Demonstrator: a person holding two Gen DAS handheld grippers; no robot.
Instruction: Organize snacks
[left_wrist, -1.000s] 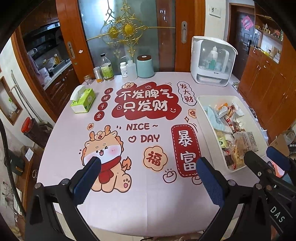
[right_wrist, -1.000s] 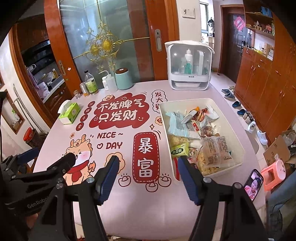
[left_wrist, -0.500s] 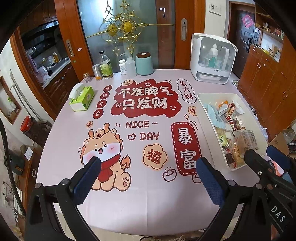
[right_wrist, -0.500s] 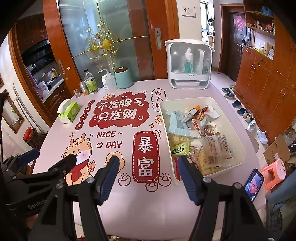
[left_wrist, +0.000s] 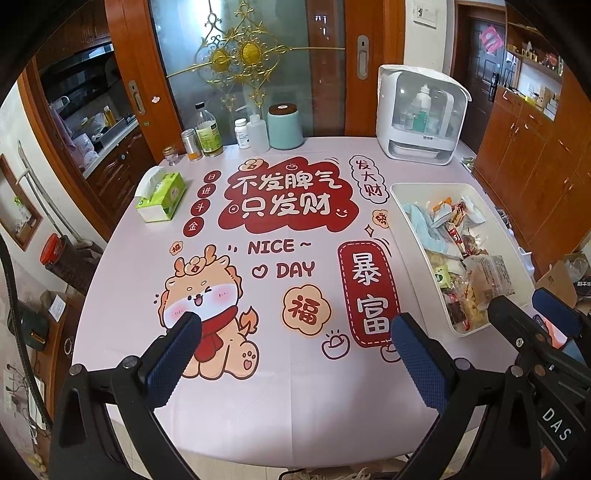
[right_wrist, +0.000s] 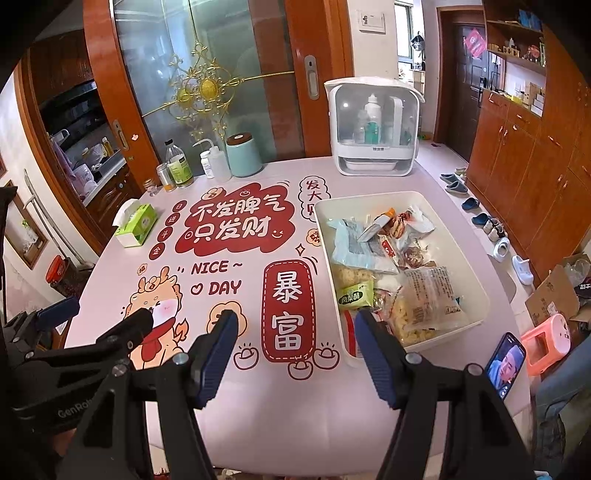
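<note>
A: Where are the snacks (right_wrist: 399, 266) found?
B: In the white bin (right_wrist: 476, 280), right of frame. The right gripper (right_wrist: 295, 325) and left gripper (left_wrist: 291, 328) are held wide apart, empty.
A: One packet is best approached from above.

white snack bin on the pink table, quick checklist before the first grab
1. Right gripper open, nothing between the pads: ok.
2. Left gripper open, nothing held: ok.
3. White rectangular plastic bin uncovered, sitting flat: ok.
4. Snack packets reachable on top, such as the clear bag of yellow puffs: ok.
5. Bare pink printed tablecloth beside the bin for sorting: ok.
6. Separate containers for sorted snacks: cannot tell, none in view.
</note>
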